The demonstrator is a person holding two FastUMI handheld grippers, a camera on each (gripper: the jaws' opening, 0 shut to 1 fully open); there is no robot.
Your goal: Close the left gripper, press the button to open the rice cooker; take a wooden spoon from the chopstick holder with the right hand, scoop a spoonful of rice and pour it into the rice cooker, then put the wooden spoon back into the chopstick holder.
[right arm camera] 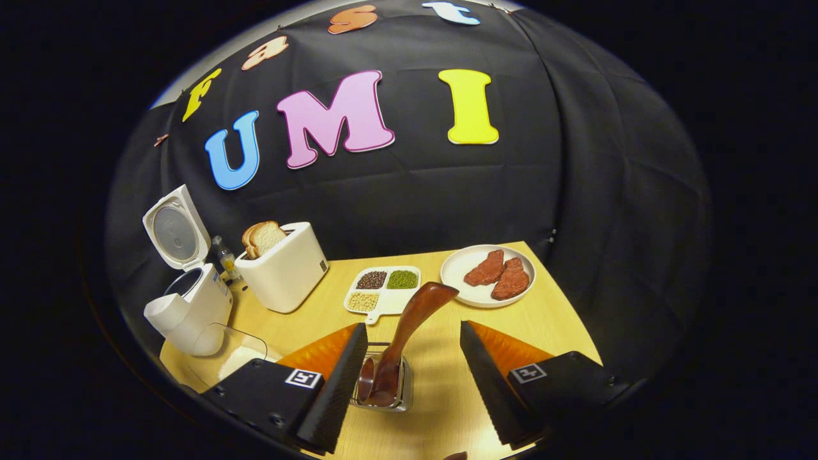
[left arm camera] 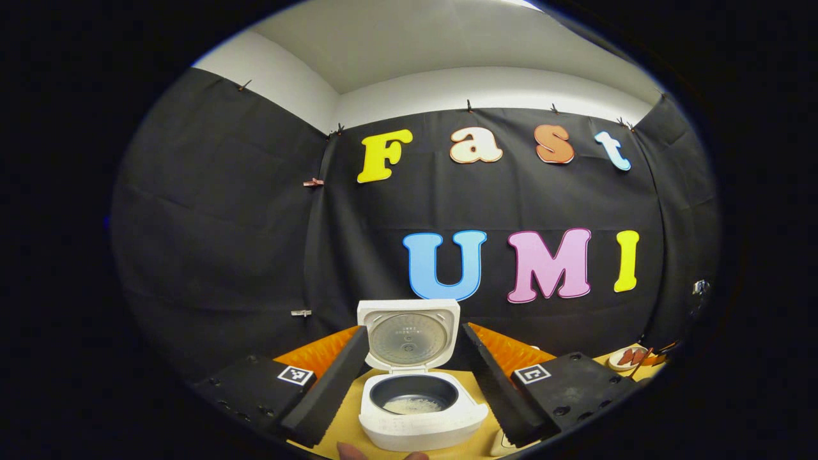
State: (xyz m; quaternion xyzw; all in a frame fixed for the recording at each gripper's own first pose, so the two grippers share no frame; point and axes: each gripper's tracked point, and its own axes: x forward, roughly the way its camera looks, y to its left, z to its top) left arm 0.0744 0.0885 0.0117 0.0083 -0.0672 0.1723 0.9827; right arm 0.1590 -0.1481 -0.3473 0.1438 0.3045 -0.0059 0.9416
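Spoon (right arm camera: 409, 326) between spread right claw (right arm camera: 413, 383) fingers

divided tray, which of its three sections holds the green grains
The back right section of the divided tray, on the side toward the plate of meat. The back left holds dark grains, the front one pale beans.

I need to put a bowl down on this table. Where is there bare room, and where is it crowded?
In the right gripper view, bare tabletop lies right of the chopstick holder, between it and the plate of meat. The left is crowded: rice cooker, a clear container, toaster and divided grain dish stand close together.
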